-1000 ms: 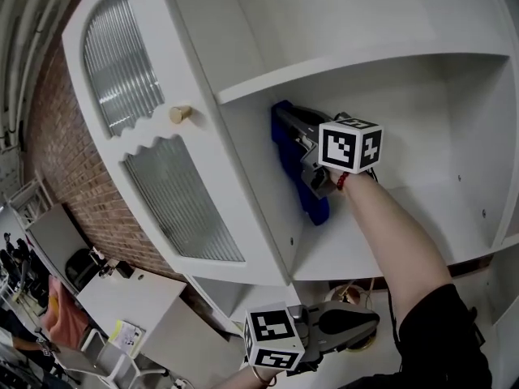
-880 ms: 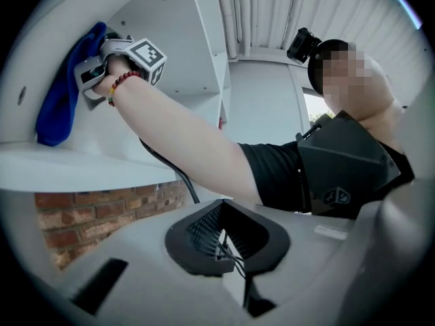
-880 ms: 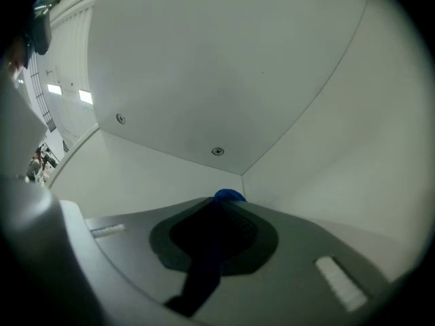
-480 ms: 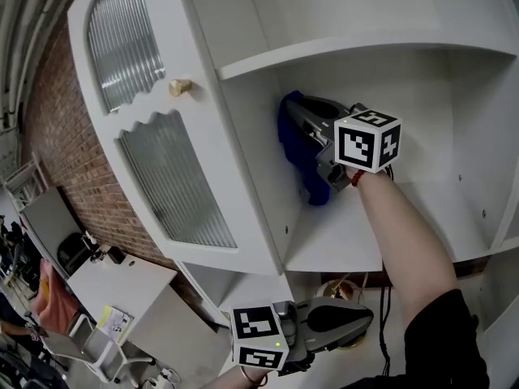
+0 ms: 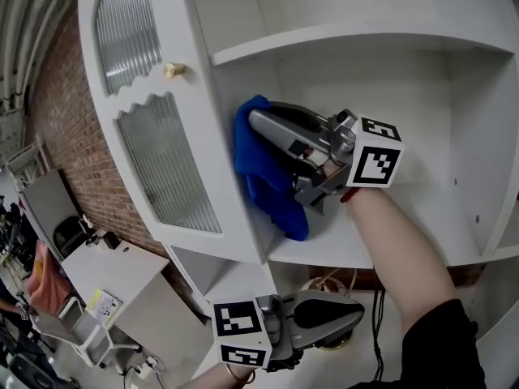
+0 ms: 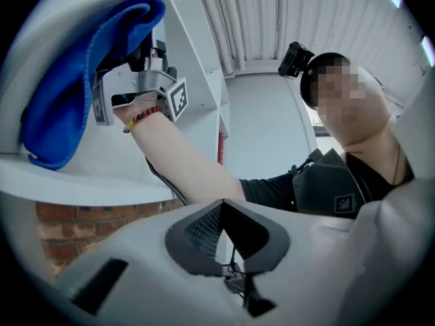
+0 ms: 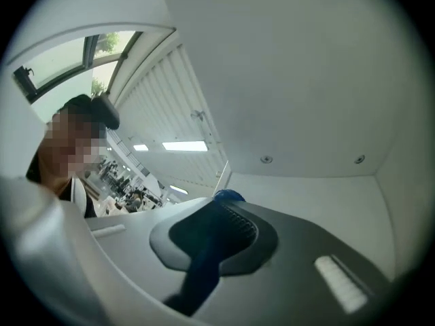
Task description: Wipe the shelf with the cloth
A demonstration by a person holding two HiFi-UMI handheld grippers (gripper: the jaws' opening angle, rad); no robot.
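Brick wall (image 5: 57, 144) off to the left, with a white cabinet in front of it whose door (image 5: 146, 94) stands open. The door has two ribbed glass panes (an arched one (image 5: 122, 31) above a wavy-topped one (image 5: 166, 168)) and one small brass knob (image 5: 173, 70). Inside is a smooth white shelf (image 5: 405, 225). One fluffy blue cloth (image 5: 259, 168) hangs bunched against the cabinet's left inner side, its lower end down at the shelf's front edge, right beside the door. The right tongs (image 5: 276, 132) are clamped on it, a blue strip pinched between the dark ribbed pads. The left tongs (image 6: 221, 202) hang below the shelf, pads pressed together with nothing in them. Each carries one marker cube, so two. A pale surface (image 5: 113, 286) with a paper on it sits lower left.
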